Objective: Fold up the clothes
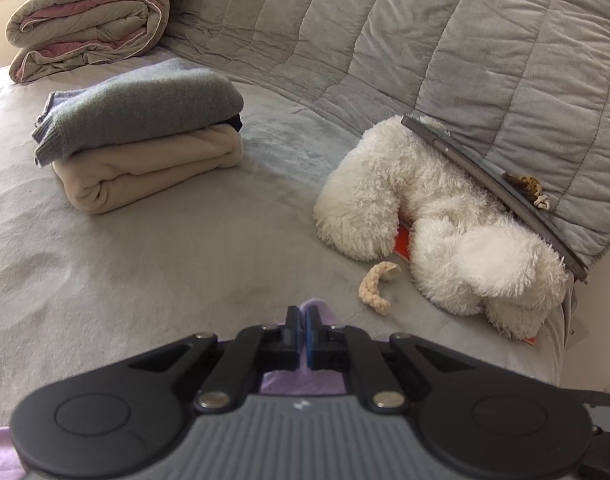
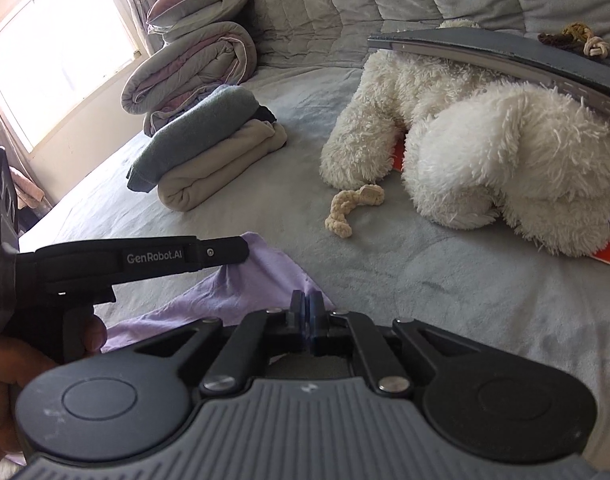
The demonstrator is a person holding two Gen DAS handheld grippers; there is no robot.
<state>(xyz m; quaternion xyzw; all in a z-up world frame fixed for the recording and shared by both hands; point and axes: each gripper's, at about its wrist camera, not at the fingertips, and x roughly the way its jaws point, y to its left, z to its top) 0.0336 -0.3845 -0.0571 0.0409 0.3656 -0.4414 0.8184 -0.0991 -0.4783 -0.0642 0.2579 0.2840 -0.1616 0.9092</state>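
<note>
A lilac garment [image 1: 301, 384] lies on the grey bed [image 1: 145, 280] just under my left gripper [image 1: 303, 316], whose jaws are shut on a raised fold of it. In the right wrist view the same lilac garment [image 2: 265, 276] spreads between both tools. The left gripper [image 2: 243, 251], held by a hand [image 2: 9, 360], pinches its upper corner. My right gripper [image 2: 305, 306] is shut on the garment's right edge, close to the bed surface.
A folded stack stands at the back left, with a grey sweater [image 1: 145, 108] on cream fleece [image 1: 153, 172]. Behind it is a rolled duvet [image 1: 85, 28]. A white plush toy [image 1: 425, 232], a rope piece [image 1: 375, 282] and a flat grey slab [image 1: 497, 188] lie at the right.
</note>
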